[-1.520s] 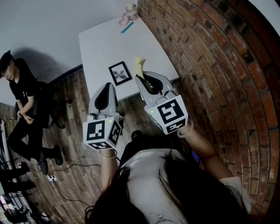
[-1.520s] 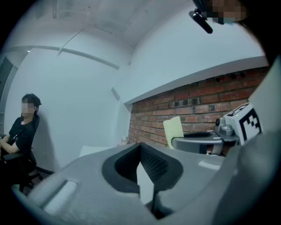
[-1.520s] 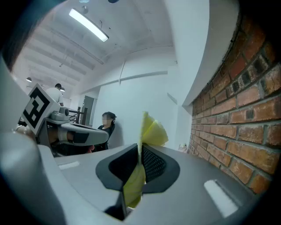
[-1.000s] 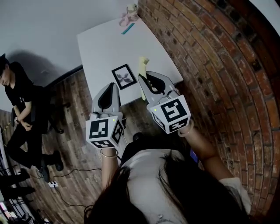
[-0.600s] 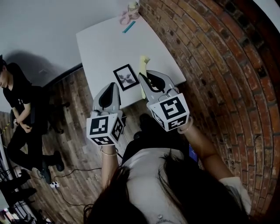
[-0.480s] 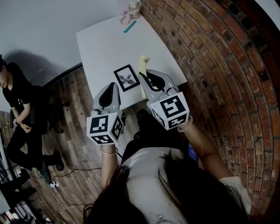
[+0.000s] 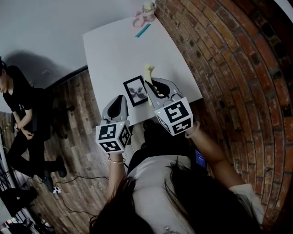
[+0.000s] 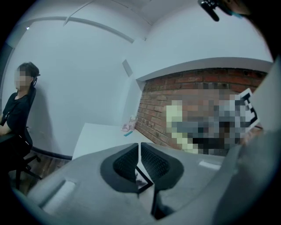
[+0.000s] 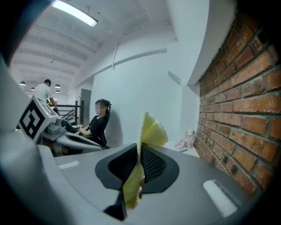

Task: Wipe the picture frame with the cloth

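A rough red brick wall [image 7: 229, 68] is filling the right side of the head view, its mortar lines curving down the frame. Dark wooden planks of the floor [image 7: 78, 151] are spreading across the lower left. A smooth white rectangular table [image 7: 114, 50] is standing against the bricks at upper centre. A person in black [image 7: 20, 105] is sitting at the far left edge.

The right gripper [image 7: 149, 83], a grey moulded shell with a marker cube at its rear, is hanging over the table's near edge. In the right gripper view its black ribbed pads are pressing together on the cloth [image 9: 151, 132], a thin yellow folded sheet that is fanning out above the jaws and trailing below them. The left gripper [image 7: 120, 98] is hovering at the near left edge of the table, and in the left gripper view [image 8: 139, 160] its pads are meeting with only a hairline slit between them and nothing clamped.

The picture frame [image 7: 135, 90], a flat black-edged rectangle with a pale print, is lying on the table between the two grippers, just beside the cloth [image 7: 147, 73]. At the table's far end a pink object [image 7: 145, 13] and a slim teal stick [image 7: 143, 31] are lying near the wall.
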The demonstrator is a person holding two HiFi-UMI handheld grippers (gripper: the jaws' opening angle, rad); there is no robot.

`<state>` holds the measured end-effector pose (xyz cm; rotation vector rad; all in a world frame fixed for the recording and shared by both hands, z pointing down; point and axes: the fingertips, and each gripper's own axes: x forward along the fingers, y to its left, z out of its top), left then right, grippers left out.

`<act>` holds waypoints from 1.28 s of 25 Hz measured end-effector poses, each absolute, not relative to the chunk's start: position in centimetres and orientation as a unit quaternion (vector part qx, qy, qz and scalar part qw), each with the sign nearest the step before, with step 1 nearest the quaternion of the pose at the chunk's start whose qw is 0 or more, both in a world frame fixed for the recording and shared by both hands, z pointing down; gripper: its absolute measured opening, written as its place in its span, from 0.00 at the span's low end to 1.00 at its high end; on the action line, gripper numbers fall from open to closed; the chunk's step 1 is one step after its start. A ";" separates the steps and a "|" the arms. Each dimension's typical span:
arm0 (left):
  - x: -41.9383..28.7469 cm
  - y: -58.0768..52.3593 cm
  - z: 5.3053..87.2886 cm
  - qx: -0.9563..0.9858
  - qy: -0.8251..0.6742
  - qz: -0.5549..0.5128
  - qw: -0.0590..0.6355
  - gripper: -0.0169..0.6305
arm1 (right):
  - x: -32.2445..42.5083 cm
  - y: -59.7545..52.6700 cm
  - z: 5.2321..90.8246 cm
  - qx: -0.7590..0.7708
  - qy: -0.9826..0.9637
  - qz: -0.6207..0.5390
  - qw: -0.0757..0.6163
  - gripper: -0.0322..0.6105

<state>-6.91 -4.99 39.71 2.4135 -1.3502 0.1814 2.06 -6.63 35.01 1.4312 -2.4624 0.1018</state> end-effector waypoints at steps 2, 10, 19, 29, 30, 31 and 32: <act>-6.8 -5.9 41.1 0.851 -0.482 0.072 0.195 0.05 | 1.9 -7.9 35.9 0.488 -0.859 0.039 0.152 0.10; -6.4 -8.8 46.2 0.832 -0.490 0.103 0.240 0.08 | 0.8 -12.8 39.4 0.449 -0.873 0.057 0.178 0.10; -6.1 -10.1 52.1 0.808 -0.492 0.151 0.289 0.11 | -0.8 -16.2 44.0 0.404 -0.884 0.071 0.223 0.10; -5.9 -9.9 57.1 0.784 -0.487 0.187 0.337 0.12 | -2.4 -18.5 48.4 0.362 -0.890 0.074 0.266 0.10; -5.9 -9.8 57.4 0.782 -0.486 0.192 0.341 0.12 | -2.6 -18.7 48.8 0.358 -0.891 0.075 0.270 0.10; -5.9 -9.7 57.8 0.780 -0.484 0.197 0.345 0.12 | -2.9 -18.8 49.2 0.355 -0.891 0.075 0.273 0.10; -5.9 -9.7 58.2 0.778 -0.483 0.200 0.349 0.12 | -3.1 -19.0 49.5 0.351 -0.891 0.076 0.276 0.10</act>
